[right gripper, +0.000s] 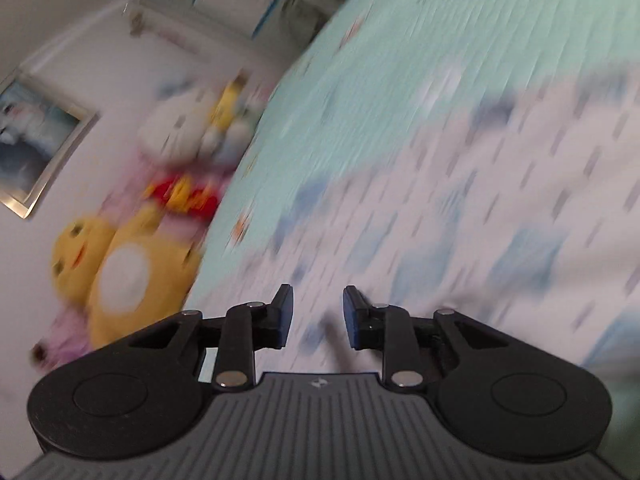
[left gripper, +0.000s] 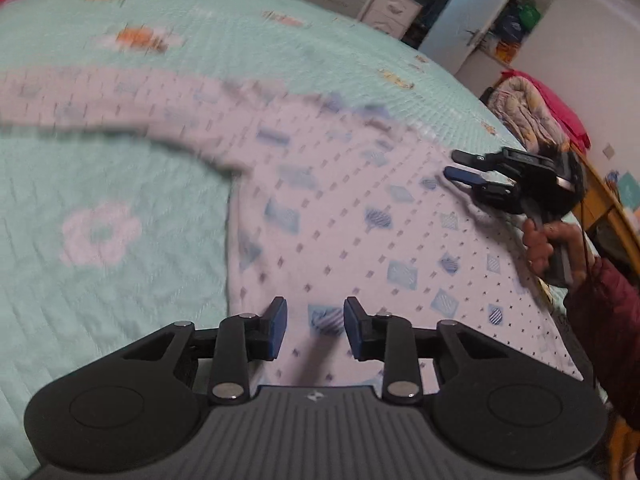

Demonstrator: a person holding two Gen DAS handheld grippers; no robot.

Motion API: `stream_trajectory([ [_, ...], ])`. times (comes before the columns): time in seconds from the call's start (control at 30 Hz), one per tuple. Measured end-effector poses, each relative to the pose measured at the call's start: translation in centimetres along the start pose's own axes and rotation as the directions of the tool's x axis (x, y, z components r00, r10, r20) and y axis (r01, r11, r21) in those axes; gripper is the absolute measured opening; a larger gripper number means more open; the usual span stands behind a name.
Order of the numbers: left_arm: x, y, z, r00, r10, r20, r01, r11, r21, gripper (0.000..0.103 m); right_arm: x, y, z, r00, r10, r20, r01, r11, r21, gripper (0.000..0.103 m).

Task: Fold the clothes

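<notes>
Both tongs, left (left gripper: 315, 328) and right (right gripper: 317, 316), spread and empty over the shirt (left gripper: 360, 220); next we pinch its hem just ahead to start folding.

I see a white garment (left gripper: 360, 216) printed with pale blue diamonds, striped blue ovals and small grey dots. Under it I see a mint-green quilt (left gripper: 120, 184) bearing a white flower and an orange one. My grippers are black with blue pads (left gripper: 280, 328). A dark red sleeve (left gripper: 608, 320) shows. A yellow plush (right gripper: 120, 272) has a white belly.
</notes>
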State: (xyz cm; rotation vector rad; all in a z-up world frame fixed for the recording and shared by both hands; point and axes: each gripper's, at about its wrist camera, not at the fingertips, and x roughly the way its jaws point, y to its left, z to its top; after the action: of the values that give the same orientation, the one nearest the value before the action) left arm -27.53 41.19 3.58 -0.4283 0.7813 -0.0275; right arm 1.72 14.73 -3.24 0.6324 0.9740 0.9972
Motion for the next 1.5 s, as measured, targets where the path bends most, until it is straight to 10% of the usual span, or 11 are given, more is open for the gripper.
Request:
stream_trajectory([
  [0.3, 6.1, -3.8, 10.7, 0.984, -0.153, 0.092, 0.146, 0.986, 0.074, 0.038, 7.6, 5.0, 1.1, 0.935, 0.179, -0.306, -0.235, 0.959, -0.159, 0.034],
  [0.43, 14.2, -2.7, 14.8, 0.989, -0.112, 0.099, 0.109, 0.993, 0.035, 0.039, 10.0, 2.7, 3.5, 0.959, 0.111, -0.262, -0.138, 0.987, -0.087, 0.032],
  [0.5, 18.3, -1.2, 15.5, 0.994, -0.071, 0.078, 0.074, 0.997, -0.037, 0.034, 10.2, 0.9, 3.9, 0.978, 0.073, -0.197, -0.083, 0.996, -0.042, 0.0],
  [0.63, 19.1, 2.1, 13.3, 0.966, -0.128, 0.226, 0.162, 0.977, -0.14, 0.019, 8.5, -0.6, 3.8, 1.0, -0.009, -0.007, 0.009, 1.0, 0.021, 0.0],
  [0.9, 18.8, 1.2, 13.0, 0.964, -0.094, 0.25, 0.122, 0.987, -0.102, 0.019, 7.8, 0.9, 3.4, 0.985, -0.131, 0.113, 0.141, 0.986, -0.085, 0.0],
  [1.13, 19.2, 1.7, 13.2, 0.963, -0.096, 0.253, 0.126, 0.987, -0.103, 0.019, 7.4, 3.9, 2.9, 0.998, 0.028, 0.062, -0.012, 0.971, -0.24, 0.03],
  [1.23, 19.3, 1.6, 13.1, 0.963, -0.092, 0.252, 0.12, 0.988, -0.099, 0.019, 8.7, 1.7, 3.2, 0.996, -0.085, 0.027, 0.089, 0.979, -0.181, 0.0],
  [1.5, 18.2, -1.1, 13.2, 0.962, -0.034, 0.273, 0.026, 0.999, 0.033, 0.015, 7.1, -1.5, 4.2, 0.993, -0.065, 0.096, 0.069, 0.997, -0.043, 0.0],
])
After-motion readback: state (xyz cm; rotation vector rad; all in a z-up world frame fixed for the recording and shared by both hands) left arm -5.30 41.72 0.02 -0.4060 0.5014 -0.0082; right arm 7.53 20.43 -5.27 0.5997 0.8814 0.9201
